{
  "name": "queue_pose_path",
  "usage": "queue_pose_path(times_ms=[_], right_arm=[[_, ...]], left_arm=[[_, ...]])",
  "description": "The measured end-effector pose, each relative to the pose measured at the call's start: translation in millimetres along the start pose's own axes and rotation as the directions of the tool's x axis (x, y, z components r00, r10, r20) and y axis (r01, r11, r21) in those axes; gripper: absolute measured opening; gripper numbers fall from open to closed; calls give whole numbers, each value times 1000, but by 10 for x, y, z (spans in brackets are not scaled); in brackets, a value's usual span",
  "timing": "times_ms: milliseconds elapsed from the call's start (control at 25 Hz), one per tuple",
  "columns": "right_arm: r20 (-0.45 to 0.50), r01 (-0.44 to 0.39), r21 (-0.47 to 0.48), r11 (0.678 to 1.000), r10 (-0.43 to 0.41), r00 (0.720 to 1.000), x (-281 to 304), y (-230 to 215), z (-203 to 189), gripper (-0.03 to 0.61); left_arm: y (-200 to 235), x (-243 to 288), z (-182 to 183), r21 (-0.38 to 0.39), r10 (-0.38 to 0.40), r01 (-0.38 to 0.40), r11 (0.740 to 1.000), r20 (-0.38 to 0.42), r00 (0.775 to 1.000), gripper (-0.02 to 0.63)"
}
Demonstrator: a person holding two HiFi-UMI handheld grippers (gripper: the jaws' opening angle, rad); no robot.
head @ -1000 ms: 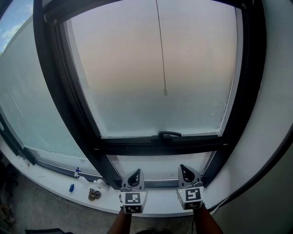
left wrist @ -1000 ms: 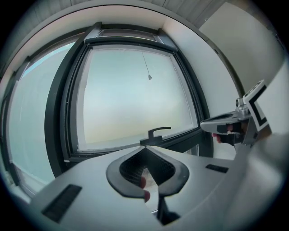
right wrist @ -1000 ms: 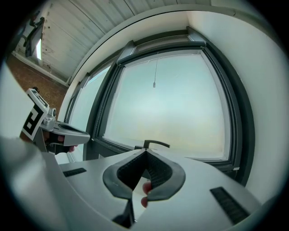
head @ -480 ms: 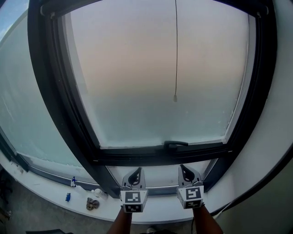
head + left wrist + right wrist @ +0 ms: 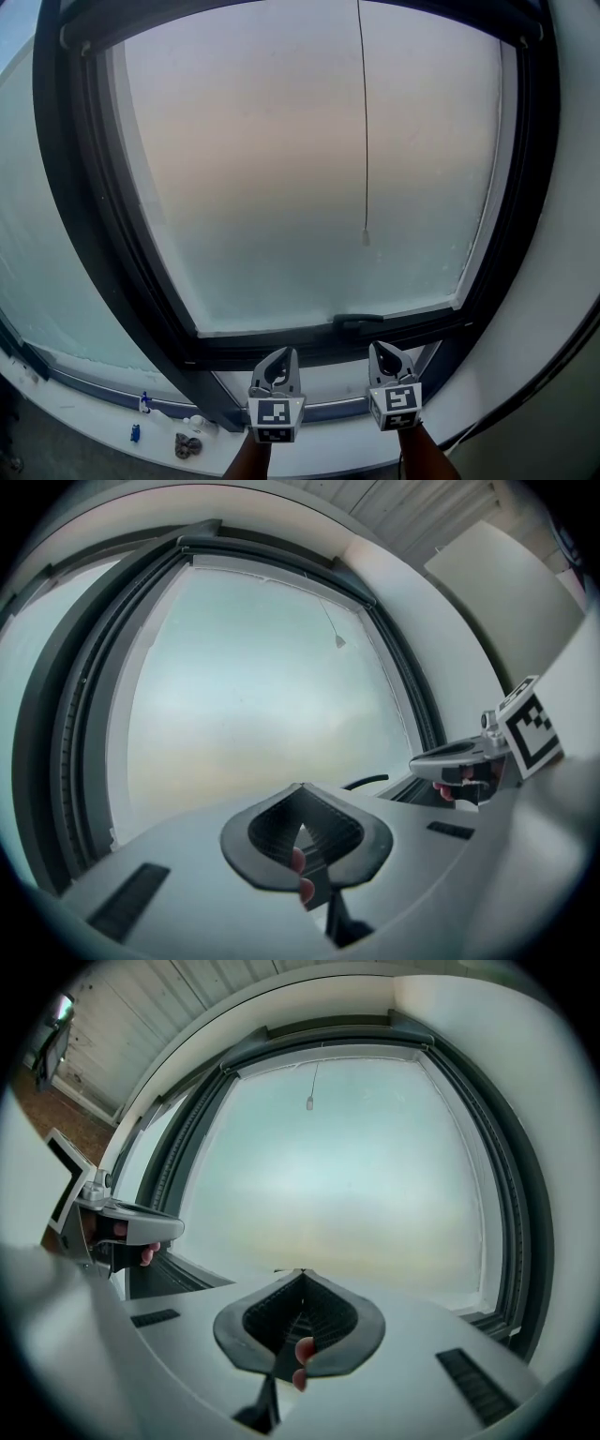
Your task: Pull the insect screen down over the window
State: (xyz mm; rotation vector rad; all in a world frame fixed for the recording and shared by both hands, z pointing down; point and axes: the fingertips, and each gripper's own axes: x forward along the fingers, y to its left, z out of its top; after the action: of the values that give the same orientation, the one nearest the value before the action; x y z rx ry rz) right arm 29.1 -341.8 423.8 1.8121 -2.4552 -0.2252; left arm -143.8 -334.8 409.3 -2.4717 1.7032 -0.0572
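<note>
White walls (image 5: pixel 574 234) and a smooth white sill (image 5: pixel 94 420) surround a big dark-framed window (image 5: pixel 262 187) whose pane glows milky, pink towards the top and pale blue-green lower down. The task looks barely begun. No mesh can be made out across the glass, so the insect screen is judged to be rolled up behind the top rail (image 5: pixel 281 11). Only its cord (image 5: pixel 364 141), a thin dark line ending in a small pale toggle (image 5: pixel 366 238), hangs down the right half of the pane, well above both tools. The left tongs (image 5: pixel 279 356) and right tongs (image 5: pixel 384 352) are held side by side and level in front of the bottom rail, over the sill. Each pair has its jaws closed tight on nothing, and their own views show ribbed dark pads meeting at the tips with only glass beyond. Reaching up to the toggle, gripping it and drawing the screen down to the bottom rail all appear left to do. A slim dark lever handle (image 5: pixel 357 320) lies flat along the middle of that rail. The tongs are grey moulded plastic, each carrying a cube with black-and-white square markers. A few odds and ends (image 5: pixel 186 444) sit near the sill's left end, too small to name.
</note>
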Motion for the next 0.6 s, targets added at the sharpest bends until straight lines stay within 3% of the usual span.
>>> queue_pose_path(times_ms=[160,280,480,600], right_arm=[[51,14,-34,999,-13,999,86,-140,289,3],[71,4,-57,998,0,997,151,-229,538,3],[138,-6,-218,976,37,990,320,-236,976,3],[205,15,-255,967,39,978,319,-282,1297,3]], left_arm=[[92,134,266,36,19,-20,999,47,999,3],[147,244,474,107,29,-37,994,74,997,3],[132,338,1025,198,28,-60,978,159,987,2],[138,357,1245,256,48,-94,962,179,983,3]])
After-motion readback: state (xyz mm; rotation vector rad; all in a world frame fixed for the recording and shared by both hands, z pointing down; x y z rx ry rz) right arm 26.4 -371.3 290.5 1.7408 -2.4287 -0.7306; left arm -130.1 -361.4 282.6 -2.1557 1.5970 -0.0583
